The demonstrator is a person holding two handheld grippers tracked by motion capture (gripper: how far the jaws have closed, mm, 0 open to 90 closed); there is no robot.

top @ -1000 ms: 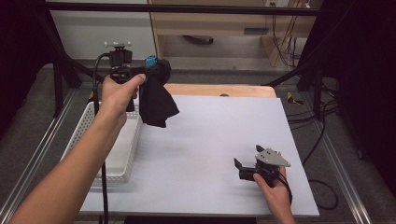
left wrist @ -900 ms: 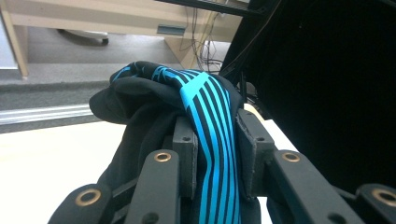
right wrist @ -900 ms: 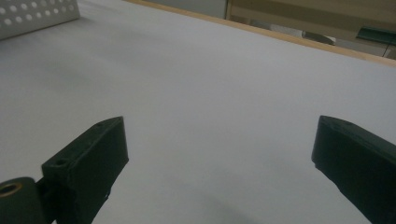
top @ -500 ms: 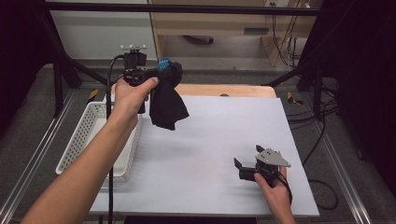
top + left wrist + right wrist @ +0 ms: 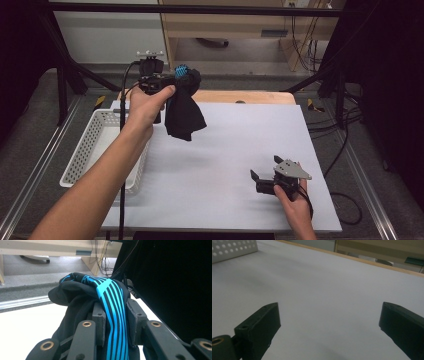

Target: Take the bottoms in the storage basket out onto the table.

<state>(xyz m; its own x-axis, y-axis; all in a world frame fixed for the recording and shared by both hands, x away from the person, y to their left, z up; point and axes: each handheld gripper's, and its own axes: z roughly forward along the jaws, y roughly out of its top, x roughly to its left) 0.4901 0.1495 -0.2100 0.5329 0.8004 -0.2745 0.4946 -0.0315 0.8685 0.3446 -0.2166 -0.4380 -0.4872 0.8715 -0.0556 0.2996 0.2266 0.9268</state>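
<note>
My left gripper (image 5: 181, 76) is held up above the table's far left part, shut on a black garment with blue stripes (image 5: 184, 114) that hangs down from it. In the left gripper view the garment (image 5: 110, 305) is bunched between the two jaws, its blue striped band running up the middle. My right gripper (image 5: 262, 176) rests low near the table's front right, open, with nothing between its jaws; the right gripper view has its jaws (image 5: 329, 322) spread wide over bare white table.
A white perforated basket (image 5: 86, 153) stands at the table's left edge, and its corner (image 5: 234, 248) appears in the right gripper view. The white tabletop (image 5: 235, 145) ends in a wooden strip (image 5: 245, 97) at the back. Cables lie on the floor to the right.
My left gripper has carried the hanging garment up and to the right, away from the basket toward the table's far middle. The right gripper has stayed still and open.
</note>
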